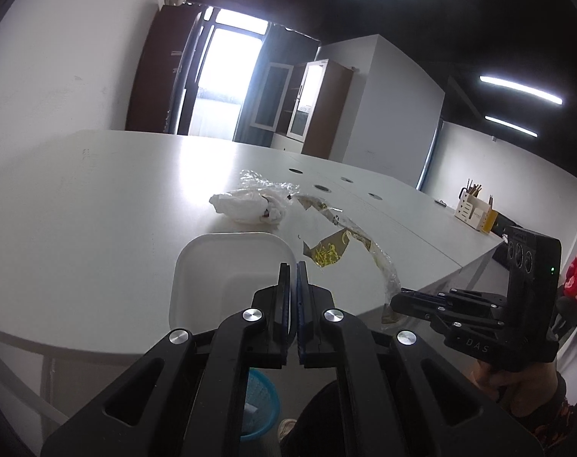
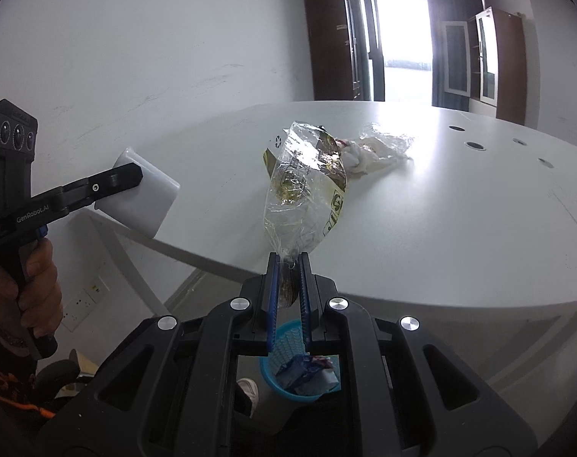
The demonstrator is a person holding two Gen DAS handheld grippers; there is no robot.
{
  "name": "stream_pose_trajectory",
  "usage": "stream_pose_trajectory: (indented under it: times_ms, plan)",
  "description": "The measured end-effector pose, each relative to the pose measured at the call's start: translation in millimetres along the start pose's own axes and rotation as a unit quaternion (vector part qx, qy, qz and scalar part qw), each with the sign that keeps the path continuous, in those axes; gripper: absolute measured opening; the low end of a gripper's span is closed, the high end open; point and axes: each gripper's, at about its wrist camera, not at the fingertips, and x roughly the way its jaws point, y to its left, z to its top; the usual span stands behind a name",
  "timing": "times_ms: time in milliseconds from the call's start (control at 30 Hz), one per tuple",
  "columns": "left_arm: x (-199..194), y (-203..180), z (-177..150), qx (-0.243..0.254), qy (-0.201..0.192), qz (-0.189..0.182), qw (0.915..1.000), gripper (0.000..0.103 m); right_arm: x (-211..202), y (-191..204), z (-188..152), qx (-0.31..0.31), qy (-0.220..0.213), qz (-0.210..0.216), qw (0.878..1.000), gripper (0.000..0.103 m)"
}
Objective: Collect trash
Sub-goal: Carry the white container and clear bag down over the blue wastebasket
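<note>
In the left wrist view my left gripper (image 1: 293, 266) is shut on the rim of a white plastic food box (image 1: 227, 274), held over the near edge of the white table (image 1: 98, 190). The right wrist view shows the same box (image 2: 144, 198) in the left gripper (image 2: 130, 177). My right gripper (image 2: 288, 257) is shut on the end of a clear wrapper with gold print (image 2: 303, 190), which trails across the table. From the left, the right gripper (image 1: 397, 301) and wrapper (image 1: 338, 243) appear too. A crumpled white plastic bag (image 1: 246, 205) (image 2: 376, 148) lies further back.
A blue mesh bin (image 2: 300, 361) (image 1: 258, 403) with trash inside stands on the floor below the table edge, next to a shoe (image 2: 250, 390). Round cable holes (image 1: 321, 188) dot the tabletop. A wooden desk organiser (image 1: 473, 213) sits at the far right.
</note>
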Motion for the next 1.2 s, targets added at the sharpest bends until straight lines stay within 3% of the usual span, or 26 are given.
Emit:
stream_pose_trajectory:
  times_ms: [333,667,1200]
  plan:
    - [-21.1,8.4,-70.5,-0.022,0.059,0.016,0.9979,0.002,-22.4,31.2,-60.2,-0.013,0.047,0.045,0.998,0.009]
    - [-17.8,35.3,-120.0,-0.061,0.112,0.034,0.9913,0.002,9.7,67.5,-102.9,-0.032,0.124,0.091,0.988,0.009]
    - [41.6,54.2,-168.3,-0.090,0.165,0.036,0.9815,0.002,77.2,40.1,-149.9,0.018,0.215,0.061,0.975,0.009]
